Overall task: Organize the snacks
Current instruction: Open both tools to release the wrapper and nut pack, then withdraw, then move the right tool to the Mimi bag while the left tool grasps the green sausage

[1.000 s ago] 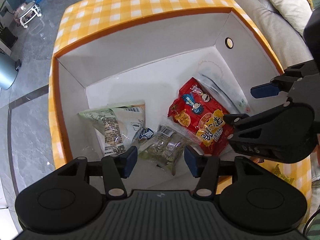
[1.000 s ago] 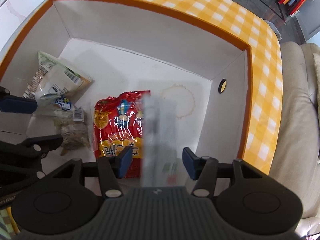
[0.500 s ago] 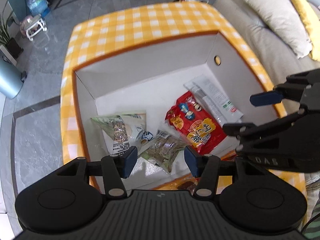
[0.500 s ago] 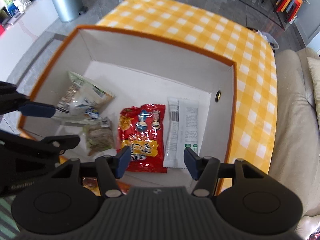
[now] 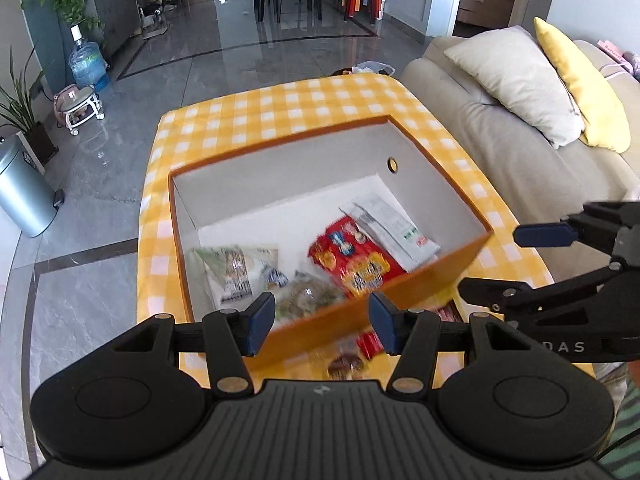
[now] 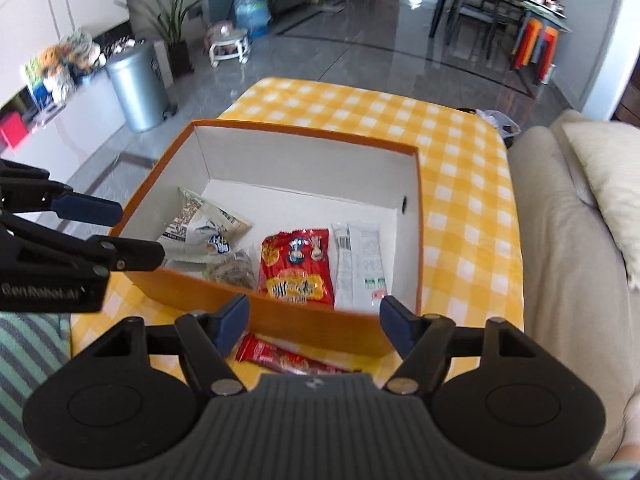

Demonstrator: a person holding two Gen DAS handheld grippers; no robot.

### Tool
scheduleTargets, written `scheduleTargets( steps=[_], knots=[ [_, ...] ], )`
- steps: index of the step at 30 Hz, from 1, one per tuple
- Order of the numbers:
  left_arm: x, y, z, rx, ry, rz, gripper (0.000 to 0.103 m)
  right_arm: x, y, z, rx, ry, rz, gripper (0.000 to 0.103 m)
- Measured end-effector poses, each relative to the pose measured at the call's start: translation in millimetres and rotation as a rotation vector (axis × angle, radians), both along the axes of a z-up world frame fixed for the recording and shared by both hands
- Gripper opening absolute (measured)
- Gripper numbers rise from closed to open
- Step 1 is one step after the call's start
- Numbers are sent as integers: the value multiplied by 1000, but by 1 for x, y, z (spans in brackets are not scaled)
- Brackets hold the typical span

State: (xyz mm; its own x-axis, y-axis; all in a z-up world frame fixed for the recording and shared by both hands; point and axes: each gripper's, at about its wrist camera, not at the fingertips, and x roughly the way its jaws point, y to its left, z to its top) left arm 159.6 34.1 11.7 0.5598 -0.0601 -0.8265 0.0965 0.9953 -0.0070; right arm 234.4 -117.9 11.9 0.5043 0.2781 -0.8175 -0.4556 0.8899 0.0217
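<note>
An orange box (image 6: 304, 322) (image 5: 436, 268) with white inside stands on a yellow checked table. In it lie a green-white packet (image 6: 204, 226) (image 5: 232, 270), a small clear nut packet (image 6: 236, 270) (image 5: 310, 294), a red snack bag (image 6: 298, 266) (image 5: 352, 262) and a white packet (image 6: 360, 264) (image 5: 394, 232). More snacks lie on the table in front of the box: a red bar (image 6: 280, 356) and small dark and red packets (image 5: 352, 354). My left gripper (image 5: 322, 328) and right gripper (image 6: 314, 322) are open and empty, both held above the box's near wall.
A beige sofa (image 5: 520, 152) (image 6: 560, 260) with cushions (image 5: 516, 84) runs along the table's right side. A metal bin (image 5: 20, 192) (image 6: 138, 86) stands on the floor to the left. The checked tablecloth (image 6: 380, 114) extends beyond the box.
Both grippers have risen and pulled back out of the box. The white packet, seen falling a second ago, now lies in the box beside the red bag.
</note>
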Motion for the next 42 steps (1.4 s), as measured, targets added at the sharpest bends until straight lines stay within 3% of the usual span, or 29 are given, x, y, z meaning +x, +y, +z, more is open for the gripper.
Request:
scheduleTargets(
  steps=[9, 15, 23, 32, 36, 39, 42],
  knots=[
    [-41, -7, -35, -55, 34, 29, 63, -65, -33, -35, 43, -33, -109, 70],
    [-58, -17, -65, -46, 112, 19, 63, -88, -45, -58, 23, -28, -158, 70],
    [-77, -20, -98, -60, 210, 38, 63, -108, -44, -87, 16, 61, -133, 70],
    [-85, -19, -114, -73, 270, 49, 63, -125, -38, -111, -11, 104, -28, 68],
    [-83, -16, -121, -45, 350, 89, 63, -125, -39, -116, -13, 122, -28, 68],
    [-83, -18, -129, -56, 411, 62, 63, -124, -40, -117, -25, 114, -37, 68],
    [-84, -18, -135, -62, 427, 59, 56, -120, -40, -121, -37, 120, -45, 68]
  ],
)
